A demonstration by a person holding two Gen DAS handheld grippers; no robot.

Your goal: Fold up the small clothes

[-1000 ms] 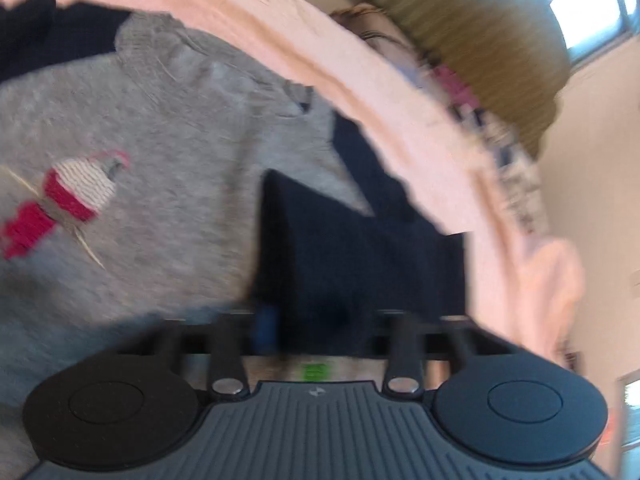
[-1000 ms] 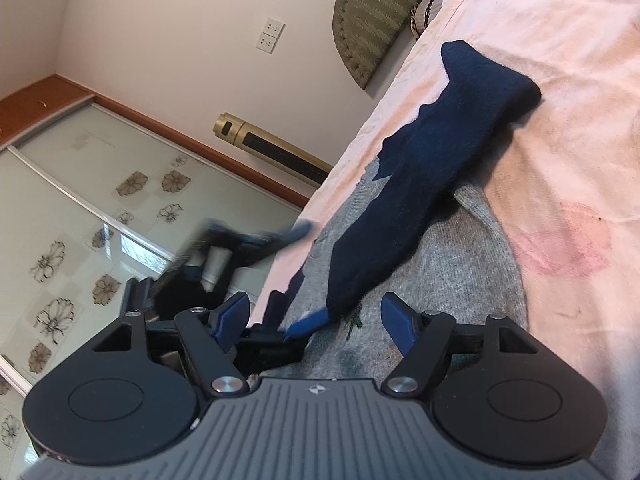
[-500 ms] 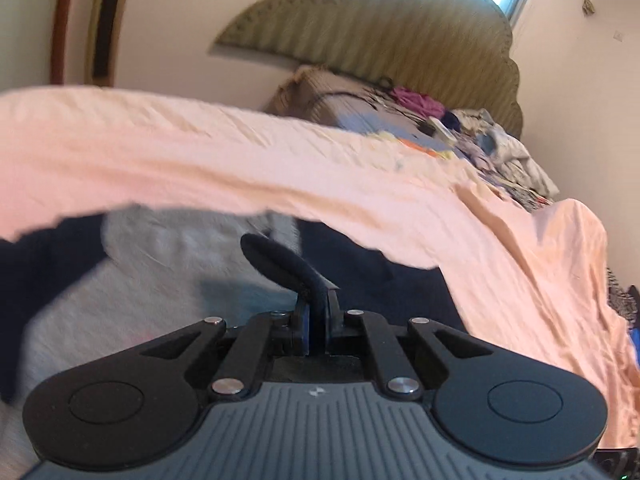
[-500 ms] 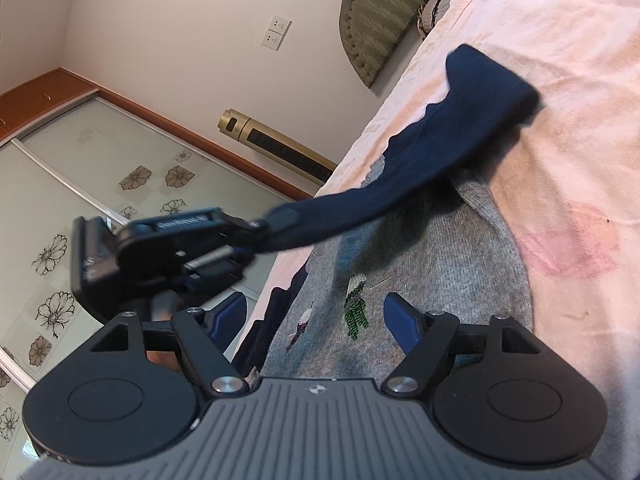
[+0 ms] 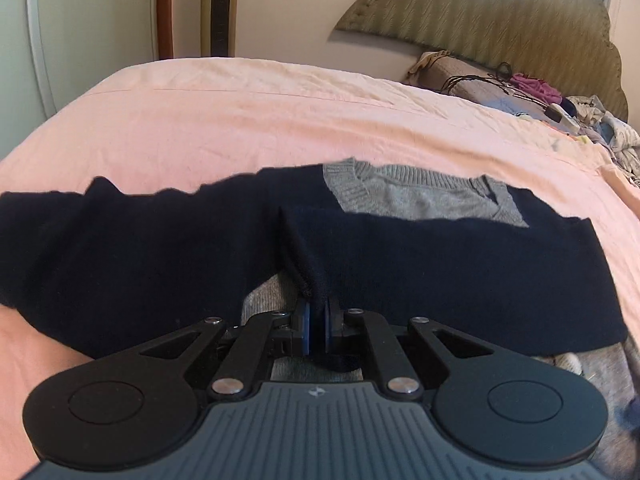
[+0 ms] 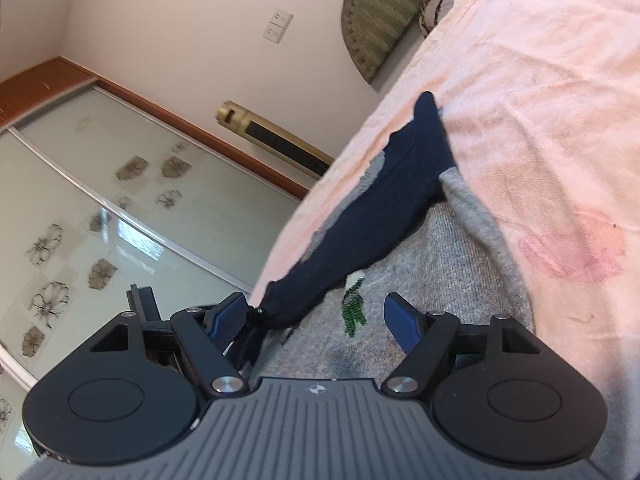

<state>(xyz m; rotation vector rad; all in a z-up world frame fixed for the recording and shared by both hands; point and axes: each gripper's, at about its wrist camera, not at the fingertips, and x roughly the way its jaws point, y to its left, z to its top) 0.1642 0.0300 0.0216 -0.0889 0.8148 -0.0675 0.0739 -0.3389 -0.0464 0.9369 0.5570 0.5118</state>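
Our left tongs [image 5: 316,326] pinch the navy sleeve [image 5: 440,264] across the grey sweater [image 6: 432,264] on the bed [image 5: 280,120]; right tongs [image 6: 316,324] gape empty; we lay it flat before releasing

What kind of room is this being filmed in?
Most likely a home bedroom: a bed with a pink sheet, a padded headboard against the wall, and sliding wardrobe doors with flower patterns beside it.
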